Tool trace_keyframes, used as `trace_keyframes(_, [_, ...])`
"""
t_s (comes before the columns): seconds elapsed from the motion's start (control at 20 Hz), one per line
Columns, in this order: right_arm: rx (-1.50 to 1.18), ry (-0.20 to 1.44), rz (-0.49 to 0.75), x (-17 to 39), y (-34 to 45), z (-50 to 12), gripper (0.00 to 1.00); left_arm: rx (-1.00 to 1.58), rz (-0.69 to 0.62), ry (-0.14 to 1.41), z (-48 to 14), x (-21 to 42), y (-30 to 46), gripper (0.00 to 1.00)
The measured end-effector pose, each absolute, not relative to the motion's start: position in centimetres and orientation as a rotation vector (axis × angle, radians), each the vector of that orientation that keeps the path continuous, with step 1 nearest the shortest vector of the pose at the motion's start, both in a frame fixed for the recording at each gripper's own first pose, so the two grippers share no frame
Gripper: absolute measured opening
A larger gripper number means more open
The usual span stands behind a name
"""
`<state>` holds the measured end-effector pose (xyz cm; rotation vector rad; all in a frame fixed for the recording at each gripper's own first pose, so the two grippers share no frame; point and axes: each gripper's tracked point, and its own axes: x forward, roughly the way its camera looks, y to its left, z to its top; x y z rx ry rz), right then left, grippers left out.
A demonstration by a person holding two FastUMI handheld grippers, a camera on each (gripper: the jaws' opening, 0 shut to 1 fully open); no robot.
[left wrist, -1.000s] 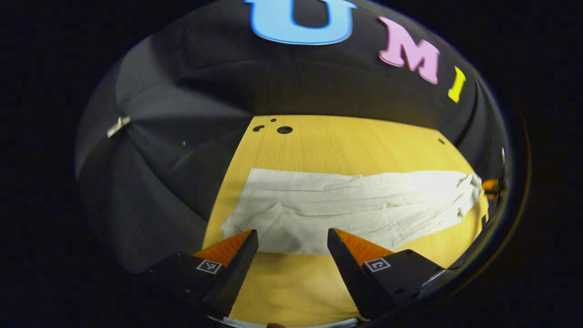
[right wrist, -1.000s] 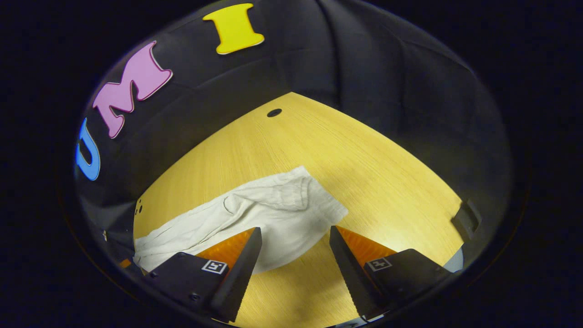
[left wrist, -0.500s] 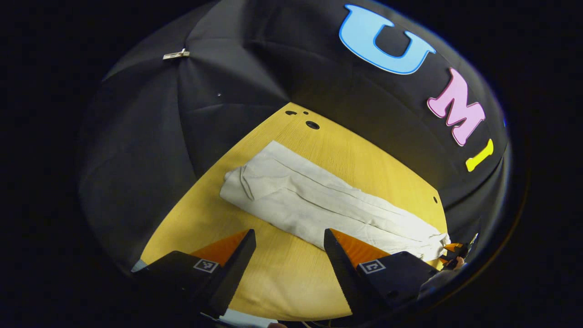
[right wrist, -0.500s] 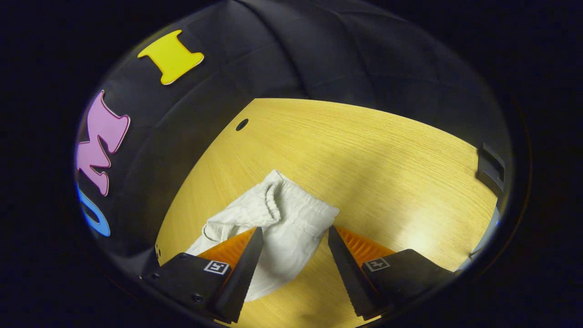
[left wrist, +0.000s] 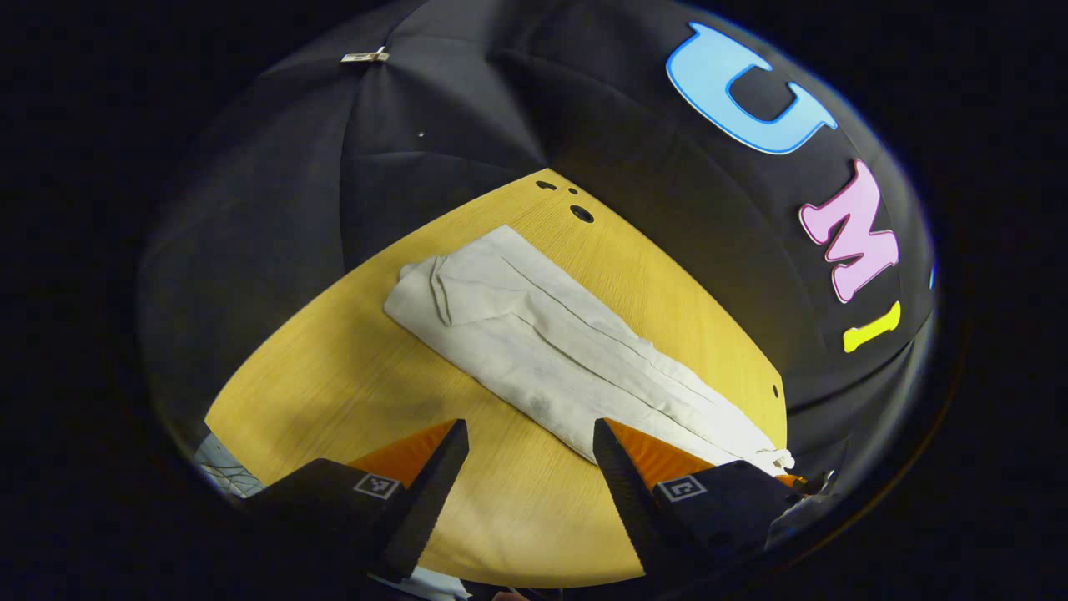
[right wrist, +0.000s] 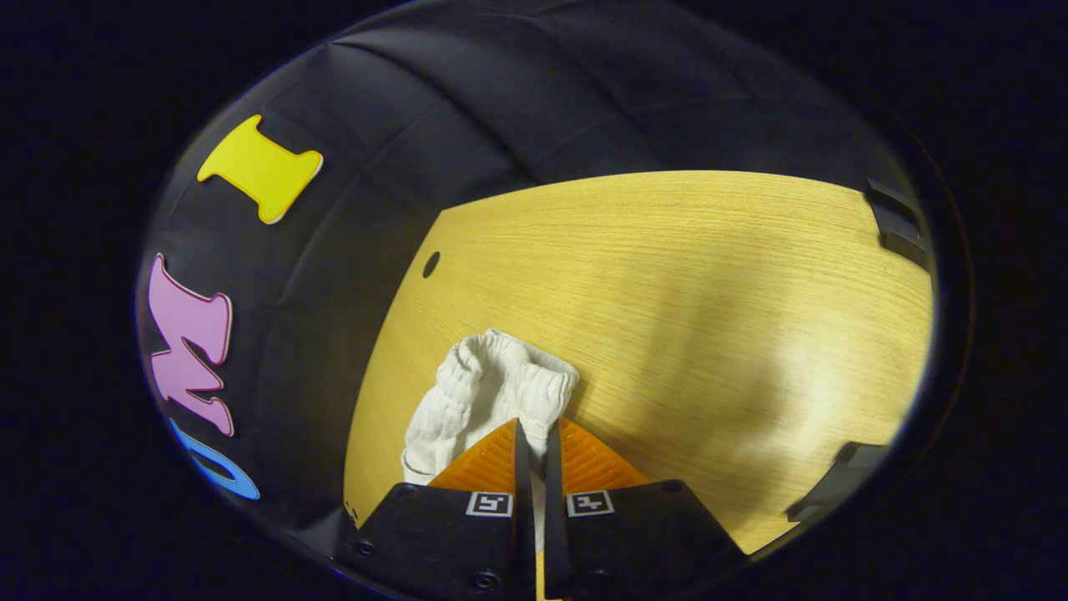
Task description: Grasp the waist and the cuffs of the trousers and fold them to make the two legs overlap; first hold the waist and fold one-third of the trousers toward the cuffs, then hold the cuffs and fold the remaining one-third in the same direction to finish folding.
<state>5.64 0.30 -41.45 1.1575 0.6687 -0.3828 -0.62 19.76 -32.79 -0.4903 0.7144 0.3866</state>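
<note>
Cream trousers (left wrist: pixel 551 351) lie flat in a long diagonal strip on the yellow wooden table (left wrist: pixel 350 376), legs overlapped. Their cuff end (left wrist: pixel 430 288) points toward the table's far corner. My left gripper (left wrist: pixel 529 427) hovers open over bare wood beside the strip's near long edge, its right finger next to the cloth. In the right gripper view the elastic waist (right wrist: pixel 501 380) is bunched up, and my right gripper (right wrist: pixel 536 426) is shut on it. That same gripper (left wrist: pixel 797 480) peeks out at the strip's lower right end in the left gripper view.
Round holes pierce the table near its far edge (left wrist: pixel 581 214) (right wrist: pixel 430 265). Black brackets sit on the table's right edge (right wrist: pixel 897 221) (right wrist: pixel 838 476). A metal clip (left wrist: pixel 365 57) holds the black wall cloth. Bare wood stretches right of the waist (right wrist: pixel 709 292).
My right gripper has gone from open around the waist to shut on it, bunching the cloth. The left gripper has swung round and stayed open; the trousers now run diagonally in its view.
</note>
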Motion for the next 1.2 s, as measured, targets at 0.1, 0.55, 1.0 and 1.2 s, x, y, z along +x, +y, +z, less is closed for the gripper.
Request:
trace_keyframes(0.1, [1.140,0.646,-0.372,5.8,-0.4,-41.7,0.09,-0.538,0.395,0.709,-33.6,-0.5,20.2,0.92])
trace_keyframes(0.55, [1.035,0.635,-0.309,5.9,-0.2,-41.2,0.09,-0.811,0.484,0.567,-34.7,2.4,24.4,0.92])
trace_keyframes(1.0, [0.996,0.625,-0.275,5.9,-0.1,-41.1,0.08,-0.845,0.469,0.523,-35.0,7.2,25.7,0.95])
trace_keyframes(1.2, [0.988,0.618,-0.278,6.0,-0.2,-41.0,0.09,-0.818,0.440,0.531,-35.3,9.5,25.6,0.92])
